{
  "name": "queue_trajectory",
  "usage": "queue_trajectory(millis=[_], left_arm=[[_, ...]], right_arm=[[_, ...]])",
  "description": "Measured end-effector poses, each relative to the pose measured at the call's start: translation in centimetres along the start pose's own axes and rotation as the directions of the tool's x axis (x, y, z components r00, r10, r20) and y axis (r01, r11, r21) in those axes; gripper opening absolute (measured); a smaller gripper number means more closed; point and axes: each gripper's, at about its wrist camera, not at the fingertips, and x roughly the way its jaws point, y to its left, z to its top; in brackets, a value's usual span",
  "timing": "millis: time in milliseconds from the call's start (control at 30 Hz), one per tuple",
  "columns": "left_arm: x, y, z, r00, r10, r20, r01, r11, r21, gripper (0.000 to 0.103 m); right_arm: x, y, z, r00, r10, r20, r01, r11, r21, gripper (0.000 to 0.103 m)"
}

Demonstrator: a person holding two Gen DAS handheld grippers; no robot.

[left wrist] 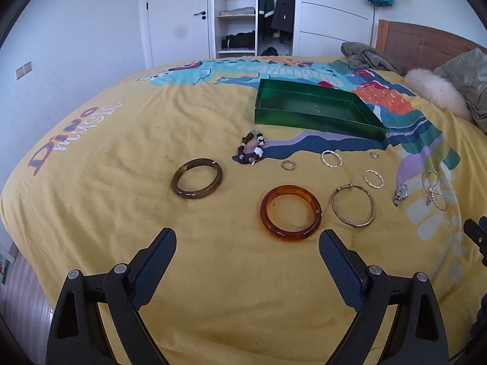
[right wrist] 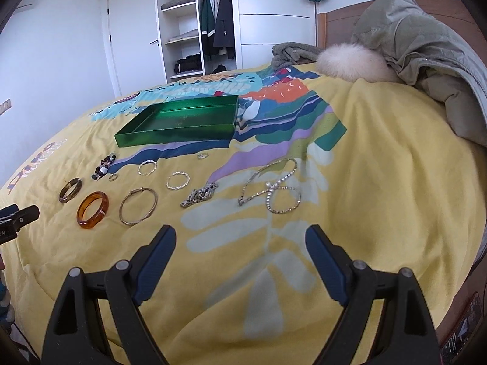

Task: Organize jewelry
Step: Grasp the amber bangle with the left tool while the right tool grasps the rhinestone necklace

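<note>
Jewelry lies spread on a yellow bedspread before an empty green tray (left wrist: 307,118), also in the right wrist view (right wrist: 170,135). I see an amber bangle (left wrist: 290,232), a brown bangle (left wrist: 196,194), a bead bracelet (left wrist: 251,149), a thin gold bangle (left wrist: 353,223), twisted silver hoops (left wrist: 331,158), small rings (left wrist: 288,165), a watch (right wrist: 199,196) and a rhinestone necklace (right wrist: 274,185). My left gripper (left wrist: 247,238) is open and empty just short of the amber bangle. My right gripper (right wrist: 242,235) is open and empty just short of the necklace.
An olive jacket with a fur trim (right wrist: 426,51) and a grey garment (left wrist: 365,56) lie near the wooden headboard (left wrist: 426,42). The bed's near edge drops to the floor at the left (left wrist: 21,289). A wardrobe (left wrist: 252,12) stands behind.
</note>
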Motion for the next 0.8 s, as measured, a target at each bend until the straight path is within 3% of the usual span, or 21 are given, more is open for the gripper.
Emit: queue_trajectory(millis=[200,400,800], left_arm=[[3.9,-0.7,1.6,0.999,-0.015,-0.045,0.016,1.0,0.022,0.087],[8.0,-0.4,2.2,0.989,-0.053,-0.14,0.053,0.999,-0.004,0.078],[11.5,-0.6,2.0,0.966,-0.068,-0.25,0.073,0.997,0.009,0.07]], right_arm=[[2.6,-1.7,1.0,0.999,0.024,-0.038,-0.023,1.0,0.011,0.087],[6.6,-2.8,3.0,0.994,0.052,-0.098,-0.051,0.999,0.015,0.086],[14.4,-3.9,4.3,0.963,0.033,-0.267,-0.034,0.999,-0.001,0.086]])
